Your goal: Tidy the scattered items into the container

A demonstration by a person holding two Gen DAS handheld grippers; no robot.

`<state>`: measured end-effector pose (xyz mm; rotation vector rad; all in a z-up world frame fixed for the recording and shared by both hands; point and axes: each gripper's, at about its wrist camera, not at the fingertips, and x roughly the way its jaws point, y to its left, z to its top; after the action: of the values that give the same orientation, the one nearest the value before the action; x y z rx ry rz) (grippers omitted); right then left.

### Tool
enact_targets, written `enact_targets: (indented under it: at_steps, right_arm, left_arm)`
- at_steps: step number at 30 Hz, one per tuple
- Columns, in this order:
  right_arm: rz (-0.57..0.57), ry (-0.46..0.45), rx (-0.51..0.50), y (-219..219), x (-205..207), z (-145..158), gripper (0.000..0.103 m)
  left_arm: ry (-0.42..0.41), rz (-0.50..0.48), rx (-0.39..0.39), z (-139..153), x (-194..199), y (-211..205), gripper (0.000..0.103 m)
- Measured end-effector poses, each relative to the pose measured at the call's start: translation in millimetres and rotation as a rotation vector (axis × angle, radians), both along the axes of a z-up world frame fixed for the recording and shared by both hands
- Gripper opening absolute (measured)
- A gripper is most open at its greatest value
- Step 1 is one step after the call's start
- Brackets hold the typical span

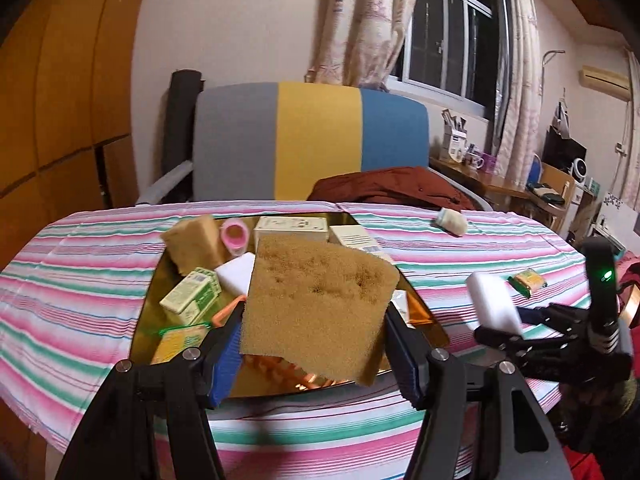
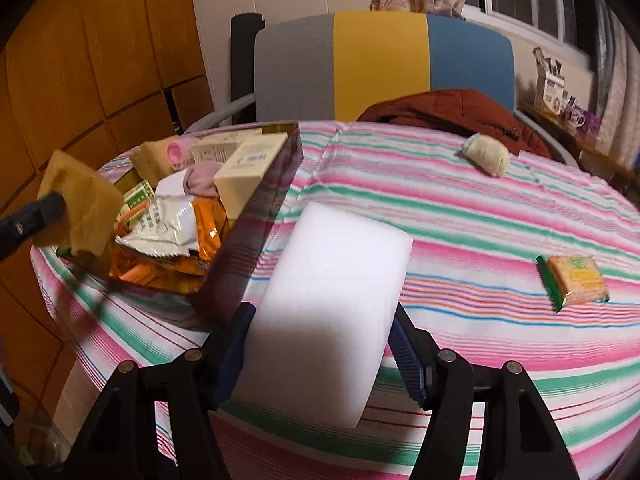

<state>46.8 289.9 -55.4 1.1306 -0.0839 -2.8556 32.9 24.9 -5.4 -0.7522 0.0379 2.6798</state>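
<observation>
While both tongs carry a load, most of the tidying looks done: the container (image 1: pixel 148 300), a shiny gold tin on the striped surface (image 2: pixel 480 208), already holds boxes, snack packets, a pink item and a sponge. The left tongs (image 1: pixel 316 320) are partly spread and clamped on a tan sponge (image 1: pixel 316 304), held above the tin's near end. The right tongs (image 2: pixel 320 320) are likewise partly spread, gripping a white foam block (image 2: pixel 332 280) above the cloth just beside the tin's right wall. I judge both need only releasing inside. 2 things remain loose: a green-edged snack packet (image 2: pixel 574 282) and a small cream bundle (image 2: pixel 486 156), both well apart from the tin.
</observation>
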Motion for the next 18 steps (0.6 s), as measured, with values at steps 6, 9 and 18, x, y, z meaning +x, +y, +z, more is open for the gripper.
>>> enact_targets:
  at_steps: [6,9,18]
  right_arm:
    - [0.032,0.06,0.013,-18.3,2.7,22.5,0.066]
    - [0.077,0.088,0.019,-35.2,-0.5,32.7,0.067]
    - [0.208,0.131,0.024,-85.5,-18.8,47.2,0.067]
  left_arm:
    - [0.014,0.051,-0.01,-0.4,-0.1,-13.4,0.065]
    - [0.027,0.078,-0.023,-0.6,-0.1,-18.0,0.065]
    - [0.028,0.136,-0.049,-4.3,-7.5,-32.5,0.065]
